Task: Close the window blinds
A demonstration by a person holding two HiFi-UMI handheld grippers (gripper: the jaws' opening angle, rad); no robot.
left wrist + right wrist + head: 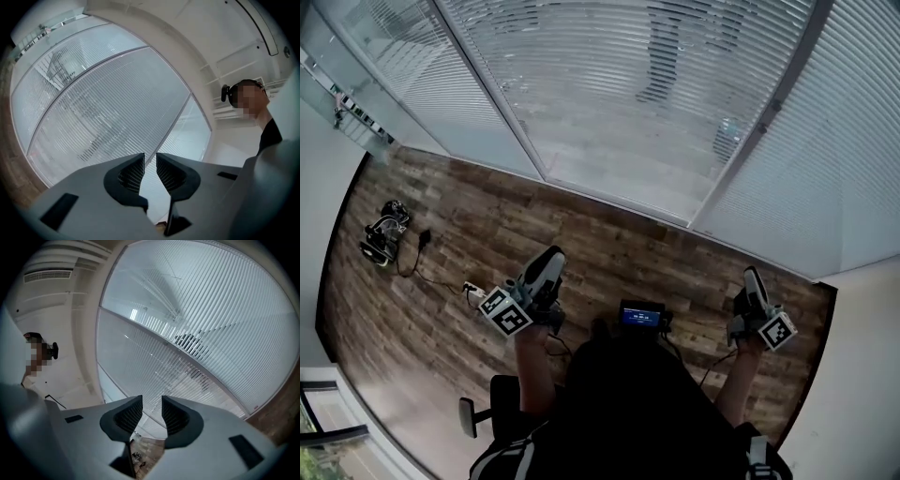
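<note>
- Left tool (150, 164) and right tool (151, 406): jaws slightly apart, gripping nothing.
- Blinds (656, 84) hang lowered, slats seemingly see-through; no wand or cord visible to grasp.

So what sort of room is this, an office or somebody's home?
Likely an office or lab room: large windows covered by slatted blinds, a wood-plank floor, and a slotted air vent up high.
</note>
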